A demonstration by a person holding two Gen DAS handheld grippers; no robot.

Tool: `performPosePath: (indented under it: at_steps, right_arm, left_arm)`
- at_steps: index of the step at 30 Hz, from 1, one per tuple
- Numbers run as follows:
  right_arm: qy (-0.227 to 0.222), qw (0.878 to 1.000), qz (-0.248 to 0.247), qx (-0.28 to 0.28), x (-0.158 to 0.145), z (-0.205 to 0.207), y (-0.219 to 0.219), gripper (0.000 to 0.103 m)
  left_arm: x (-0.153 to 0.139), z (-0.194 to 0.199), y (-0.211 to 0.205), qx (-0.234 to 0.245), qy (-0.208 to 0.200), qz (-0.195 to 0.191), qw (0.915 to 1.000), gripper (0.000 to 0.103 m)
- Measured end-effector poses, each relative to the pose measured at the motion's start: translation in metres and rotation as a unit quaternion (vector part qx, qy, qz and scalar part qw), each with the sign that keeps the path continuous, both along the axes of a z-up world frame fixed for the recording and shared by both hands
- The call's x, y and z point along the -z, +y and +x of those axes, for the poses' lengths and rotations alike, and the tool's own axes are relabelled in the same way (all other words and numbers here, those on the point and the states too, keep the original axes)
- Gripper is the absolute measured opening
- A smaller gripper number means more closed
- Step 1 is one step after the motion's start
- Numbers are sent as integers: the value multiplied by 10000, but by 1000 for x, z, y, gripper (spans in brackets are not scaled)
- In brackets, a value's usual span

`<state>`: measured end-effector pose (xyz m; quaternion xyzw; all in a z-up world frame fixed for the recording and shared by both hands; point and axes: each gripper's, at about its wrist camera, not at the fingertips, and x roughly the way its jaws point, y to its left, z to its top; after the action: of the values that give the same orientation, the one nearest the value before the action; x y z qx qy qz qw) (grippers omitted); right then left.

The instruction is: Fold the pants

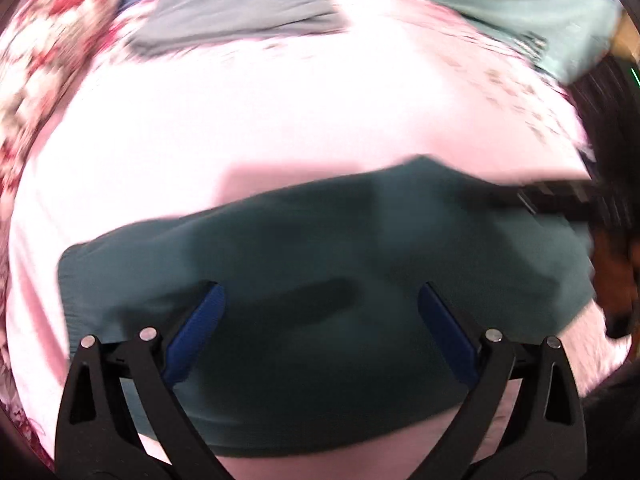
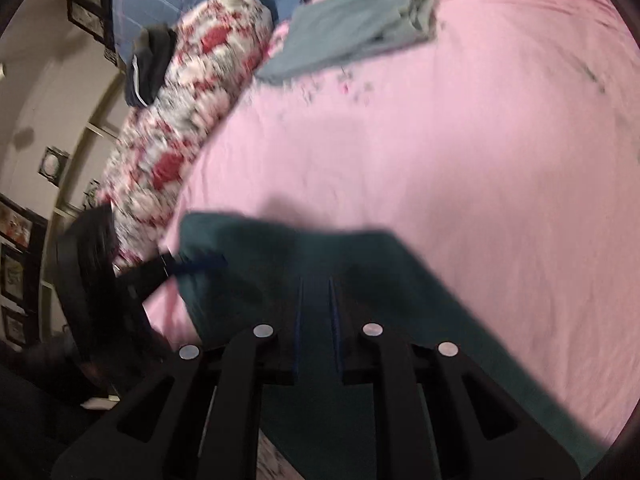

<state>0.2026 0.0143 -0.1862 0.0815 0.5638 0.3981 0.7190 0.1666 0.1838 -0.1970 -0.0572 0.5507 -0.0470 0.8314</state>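
teal cloth, half folded: keeping the edge square

teal pants (image 1: 320, 280) lie on the pink bed sheet (image 1: 280, 120), close to the near edge of the bed, already doubled into a broad slab. my left hand-held gripper (image 1: 320, 300) hovers over the middle of that slab with its blue pads (image 1: 200, 328) spread wide and nothing between them. my right hand-held gripper (image 2: 316, 300) is drawn narrow, its pads nearly parallel, with teal cloth showing in the slim gap; i judge it has a pinch of the fabric, though blur keeps me from being sure.

for the fold to come out clean, i reckon the left one should settle onto the opposite corner before anything lifts, so both corners rise together and the layers do not slide apart. carry low, lay the edge down over its mate, then let go only once it rests flat.

grey folded clothes (image 2: 360, 24) sit well apart at the far side, beside the floral pillow (image 2: 192, 120). no need to go near them.
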Motion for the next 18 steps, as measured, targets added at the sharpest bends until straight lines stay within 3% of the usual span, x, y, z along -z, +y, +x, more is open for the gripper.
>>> performPosePath:
  at_steps: [2,4,5,7,9,11,12,14,15,17,18]
  right_arm:
    - [-65,9988,-336,342,12,-10,-24,15]
    - [-30,9965,-369,746,11,-20,-59,17]
    - [-71,9938,-534,975,7,-26,-79,23]
    - [-270,9842,-691,1607,-7,-43,-131,28]
    - [-311,9767,-611,2032,-16,-64,-176,30]
    - [-260,9657,-930,2411,-7,-86,-221,30]
    - [-202,9581,-1205,2592,3,-96,-242,24]
    - [-39,9507,-859,2980,6,-113,-284,29]
    - [61,9406,-731,3314,1,-122,-308,32]
    - [-197,9092,-441,4136,-15,-146,-354,44]
    - [-283,8903,-475,4519,-19,-156,-373,44]
  left_arm:
    - [4,-3,8,168,-100,106,9998,97]
    - [3,-6,-2,462,-109,464,9978,98]
    - [4,-4,-6,547,-94,649,9963,98]
    - [0,-3,-10,458,-49,784,9959,98]
    - [-7,-6,-15,358,-117,659,9971,98]
    - [-7,-14,-28,390,-176,785,9960,98]
    - [-5,-16,-39,413,-175,948,9945,98]
    - [-1,-17,-59,394,-43,1142,9927,98]
    - [-5,-27,-68,376,-45,1134,9928,98]
    - [-11,-29,-85,350,-89,1069,9936,98]
    - [-17,-35,-95,355,-138,1000,9943,98]
